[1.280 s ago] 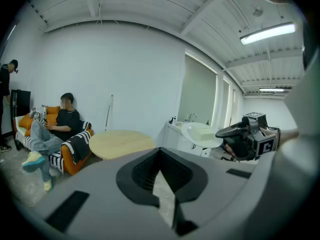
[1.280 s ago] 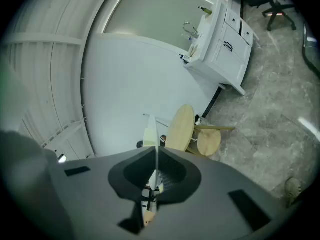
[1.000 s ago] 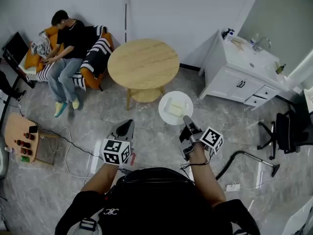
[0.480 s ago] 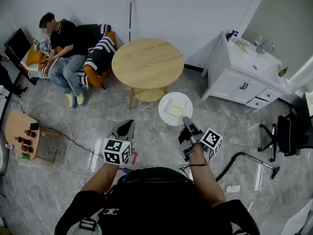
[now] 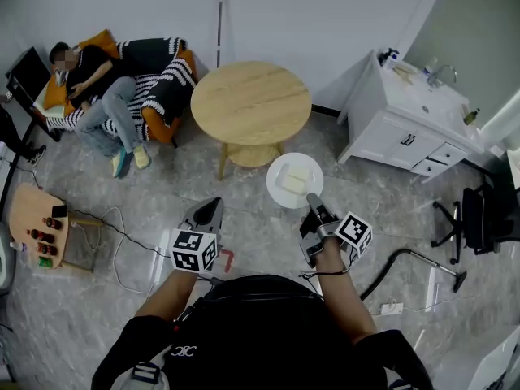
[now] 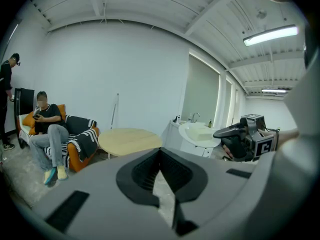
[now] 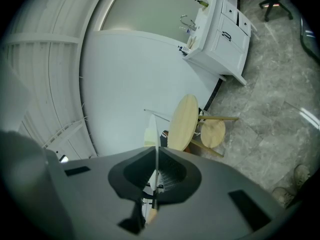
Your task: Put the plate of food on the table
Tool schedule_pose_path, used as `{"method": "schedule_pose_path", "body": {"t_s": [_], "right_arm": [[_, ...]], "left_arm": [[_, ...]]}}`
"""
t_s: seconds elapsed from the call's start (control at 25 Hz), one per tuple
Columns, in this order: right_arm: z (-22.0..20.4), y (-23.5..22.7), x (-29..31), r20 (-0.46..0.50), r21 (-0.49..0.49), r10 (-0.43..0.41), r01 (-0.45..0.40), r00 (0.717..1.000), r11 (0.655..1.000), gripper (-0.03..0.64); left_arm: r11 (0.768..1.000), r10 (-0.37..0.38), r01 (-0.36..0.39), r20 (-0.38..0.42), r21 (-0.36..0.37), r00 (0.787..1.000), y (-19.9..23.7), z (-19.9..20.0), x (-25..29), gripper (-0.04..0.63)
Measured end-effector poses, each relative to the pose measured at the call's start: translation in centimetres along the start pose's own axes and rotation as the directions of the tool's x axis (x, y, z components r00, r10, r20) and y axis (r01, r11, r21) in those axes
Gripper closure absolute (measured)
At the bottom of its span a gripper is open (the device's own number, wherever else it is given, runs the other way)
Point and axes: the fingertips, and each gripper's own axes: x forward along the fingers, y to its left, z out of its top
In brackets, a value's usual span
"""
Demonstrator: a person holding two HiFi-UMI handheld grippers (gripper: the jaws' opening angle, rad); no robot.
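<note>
A round white plate (image 5: 294, 180) bearing pale food blocks is pinched by its rim in the right hand-held gripper (image 5: 309, 199), above the grey stone floor (image 5: 258, 227), near the round light-wood counter (image 5: 250, 102). The left hand-held gripper (image 5: 213, 206) is pressed together, empty.

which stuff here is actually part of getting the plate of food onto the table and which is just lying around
In the job: plate, its edge clamped in the right gripper; food on it; round wooden table.

Lying about: left gripper, shut and empty; sink cabinet; office chair; sofa with a seated person; cable on the floor.
</note>
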Motion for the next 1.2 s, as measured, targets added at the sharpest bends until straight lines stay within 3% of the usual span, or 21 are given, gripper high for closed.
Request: {"method": "schedule_pose_path", "body": {"t_s": [0.52, 1.2], "right_arm": [[-4.8, 2.4, 1.1, 0.004, 0.013, 0.055, -0.055, 0.999, 0.998, 0.597], [-4.8, 2.0, 2.9, -0.024, 0.021, 0.056, -0.055, 0.998, 0.998, 0.597]], "left_arm": [[1.000, 0.012, -0.012, -0.003, 0.001, 1.000, 4.7, -0.6, -3.6, 0.588], [0.997, 0.074, -0.074, 0.006, -0.004, 0.997, 7.0, -0.9, -4.8, 0.588]]}}
